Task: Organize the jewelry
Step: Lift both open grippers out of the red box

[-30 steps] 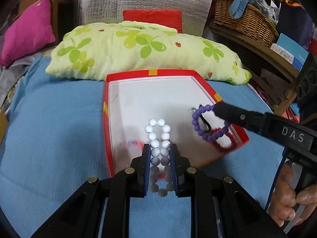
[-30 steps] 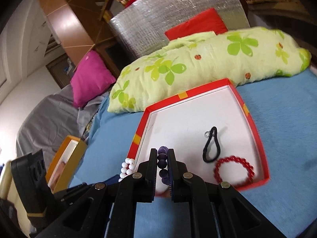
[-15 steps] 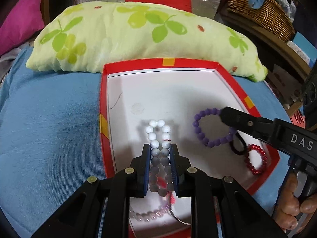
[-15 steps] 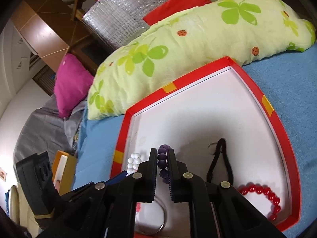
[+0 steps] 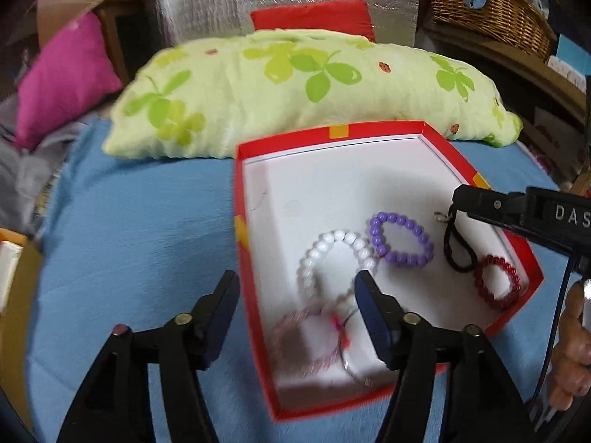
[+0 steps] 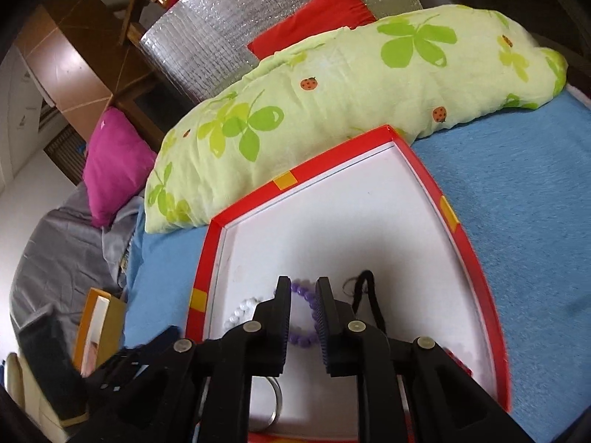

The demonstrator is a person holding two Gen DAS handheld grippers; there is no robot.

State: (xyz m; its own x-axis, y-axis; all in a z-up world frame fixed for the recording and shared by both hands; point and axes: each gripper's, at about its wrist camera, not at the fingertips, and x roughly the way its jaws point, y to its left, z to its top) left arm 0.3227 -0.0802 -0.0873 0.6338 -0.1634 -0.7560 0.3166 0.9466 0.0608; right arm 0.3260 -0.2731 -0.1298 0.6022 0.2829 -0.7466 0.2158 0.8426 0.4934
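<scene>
Left tongs [image 5: 295, 288] have just been opening and now stand wide, nothing pressed between the pads; they straddle the left wall of the red box [image 5: 242, 199], one finger outside over the blue bed cover [image 5: 140, 229], the other inside next to the white bead bracelet [image 5: 332, 254], which lies loose on the white floor of the box. Right tongs [image 6: 302, 295] have also just been opening, only a little, a narrow gap; the purple bead bracelet [image 5: 400, 238] lies flat on the box floor below them, touching or just beside the white one, and in the right wrist view the pads do not seem to press on it. Further right in the box: a black hair tie [image 5: 456, 249] with a small metal ring, touching a dark red bead bracelet [image 5: 495, 282] near the right wall. At the near end of the box lie a blurred pink string piece [image 5: 303, 323] and a thin metal hoop. Green leaf-print pillow [image 5: 295, 88] sits behind the box. Step looks like release: both bracelets dropped into the box. Next move likely calls for lifting both tongs clear without snagging beads, then finding any jewelry left outside the box; none shows on the bed here
</scene>
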